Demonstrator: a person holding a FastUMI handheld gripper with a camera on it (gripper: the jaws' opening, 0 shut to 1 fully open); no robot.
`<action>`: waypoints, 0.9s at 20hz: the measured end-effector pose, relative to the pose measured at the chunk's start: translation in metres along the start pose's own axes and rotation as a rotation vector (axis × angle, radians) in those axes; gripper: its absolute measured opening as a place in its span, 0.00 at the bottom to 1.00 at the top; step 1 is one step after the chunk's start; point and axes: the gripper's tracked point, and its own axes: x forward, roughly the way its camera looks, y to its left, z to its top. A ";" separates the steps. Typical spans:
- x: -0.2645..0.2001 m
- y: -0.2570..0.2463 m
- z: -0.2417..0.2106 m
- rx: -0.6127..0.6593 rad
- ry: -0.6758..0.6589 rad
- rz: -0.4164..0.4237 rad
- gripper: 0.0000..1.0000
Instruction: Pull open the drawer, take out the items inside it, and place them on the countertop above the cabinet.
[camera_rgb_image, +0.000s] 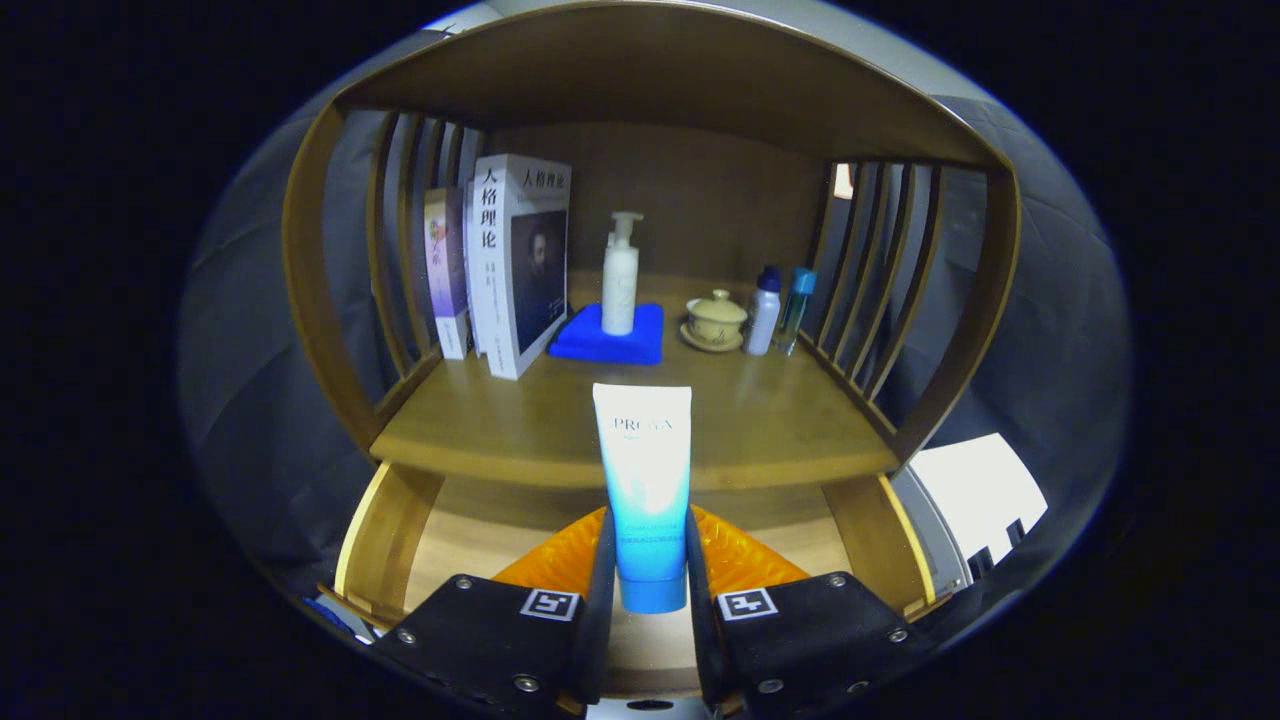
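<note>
1. Currently, the tool (650, 560) grips a white-to-blue plastic cosmetic tube (643, 485), cap end down, above the open wooden drawer (385, 535).
2. The step in hand appears to be carrying the tube up and forward to the wooden bench (760, 425) above the cabinet.
3. To do this well, raise the tube clear of the bench's front edge before moving forward. Set it on the bare front-centre area, short of the blue folded cloth (607, 340) carrying the white pump bottle (620, 275).
4. Keep well away from the upright books (510, 265) at the left rear and the lidded ceramic cup (715, 320) and two small bottles (778, 310) at the right rear.
5. Tool state: the fingers (600, 570) are closed to a narrow gap, both pressing on the tube's lower body near the cap.
</note>
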 end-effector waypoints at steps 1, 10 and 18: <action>0.007 -0.002 0.007 0.001 -0.012 -0.004 0.36; 0.099 -0.005 0.035 -0.021 -0.068 0.054 0.36; 0.146 -0.015 0.025 0.060 -0.028 0.089 0.38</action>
